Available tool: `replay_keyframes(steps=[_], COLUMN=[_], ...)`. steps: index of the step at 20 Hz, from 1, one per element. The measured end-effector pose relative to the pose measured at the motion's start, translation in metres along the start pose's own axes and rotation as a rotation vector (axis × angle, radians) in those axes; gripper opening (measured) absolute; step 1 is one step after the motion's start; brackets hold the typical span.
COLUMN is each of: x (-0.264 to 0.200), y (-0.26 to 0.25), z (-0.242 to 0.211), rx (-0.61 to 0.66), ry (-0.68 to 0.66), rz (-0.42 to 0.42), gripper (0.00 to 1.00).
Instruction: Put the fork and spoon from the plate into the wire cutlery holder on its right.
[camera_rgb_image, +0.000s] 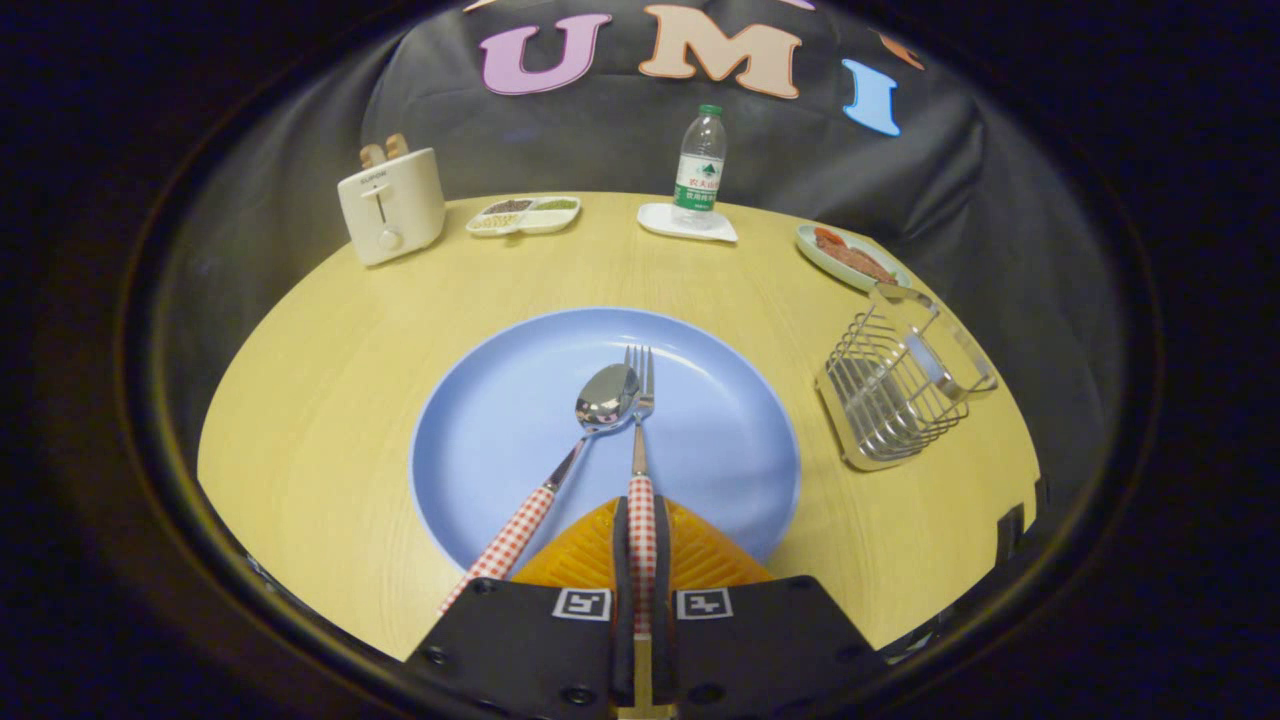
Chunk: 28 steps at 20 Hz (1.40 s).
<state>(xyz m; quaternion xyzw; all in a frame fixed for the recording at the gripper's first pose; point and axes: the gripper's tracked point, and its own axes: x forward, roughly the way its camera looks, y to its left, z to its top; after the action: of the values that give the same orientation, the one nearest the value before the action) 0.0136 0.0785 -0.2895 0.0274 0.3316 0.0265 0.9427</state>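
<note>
On blue plate (500, 420), gripper (641, 530) closed on fork (640, 440) handle, spoon (585, 430) alongside, bottle (700, 170) label unreadable.

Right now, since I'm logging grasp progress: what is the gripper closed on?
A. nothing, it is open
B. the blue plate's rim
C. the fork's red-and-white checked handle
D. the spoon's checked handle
C: the gripper has both fingers pressed on the red-and-white checked handle of the metal fork, while the checked-handled metal spoon lies free beside it on the round blue plate.
</note>
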Motion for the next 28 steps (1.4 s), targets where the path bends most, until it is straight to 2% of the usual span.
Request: replay_keyframes(steps=[12,17,21,26,28], x=[-0.022,-0.051,-0.082,-0.106,-0.109], y=[-0.012,-0.037,-0.064,-0.083,-0.097], z=[0.037,0.051,0.056,0.077,0.084], rx=[-0.001,0.056,0.123,0.255,0.267], ry=[0.013,0.125,0.266,0.403,0.46], rz=[-0.119,-0.202,-0.269,-0.24,-0.232], gripper=[0.09,0.1,0.1,0.09,0.09])
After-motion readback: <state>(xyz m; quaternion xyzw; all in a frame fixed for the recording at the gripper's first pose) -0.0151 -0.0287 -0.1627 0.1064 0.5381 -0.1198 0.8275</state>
